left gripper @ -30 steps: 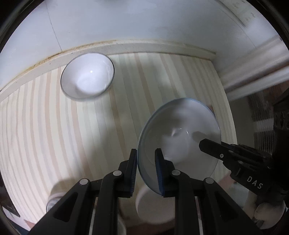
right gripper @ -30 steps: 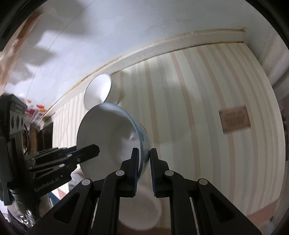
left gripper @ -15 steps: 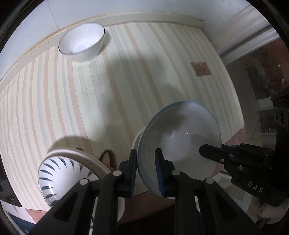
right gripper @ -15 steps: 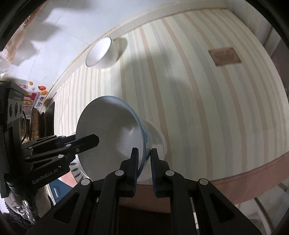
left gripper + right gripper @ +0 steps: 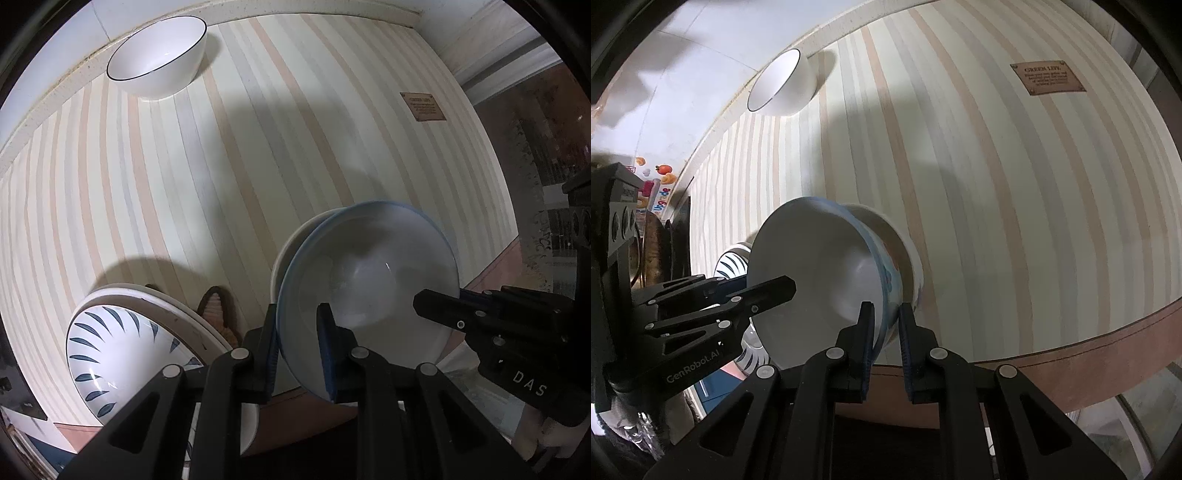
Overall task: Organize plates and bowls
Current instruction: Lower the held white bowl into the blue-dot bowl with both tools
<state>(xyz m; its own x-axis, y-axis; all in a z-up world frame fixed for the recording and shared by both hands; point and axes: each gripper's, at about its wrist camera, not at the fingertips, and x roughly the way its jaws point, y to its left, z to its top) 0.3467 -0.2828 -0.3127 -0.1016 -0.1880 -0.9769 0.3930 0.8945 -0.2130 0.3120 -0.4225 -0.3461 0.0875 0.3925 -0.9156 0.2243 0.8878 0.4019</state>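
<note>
**Operator:** Glazed ceramic, so I judge it hard, slick and easy to chip. From left to right in my left wrist view: the blue-leaf plate (image 5: 122,354) at the near edge, then my left gripper (image 5: 297,345) with its fingers pinched narrow on the rim of the blue-rimmed bowl (image 5: 369,291). The right gripper (image 5: 886,336) clamps the opposite rim the same way.

**Partner:** Where is the bowl now?

**Operator:** Tilted, held between both grippers just over a white bowl (image 5: 286,251) that sits near the counter's front edge. Whether they touch I cannot tell.

**Partner:** Is the rim the right hold?

**Operator:** I think so. The wall is thin enough for the fingers, and two opposite grips stop it swinging. It looks moderately heavy, so a slip is the risk.

**Partner:** And the surroundings?

**Operator:** A counter (image 5: 229,177) under a cream and tan striped cover, a black-rimmed white bowl (image 5: 159,59) far back by the white wall, and a small brown label (image 5: 1047,78) to the right.
</note>
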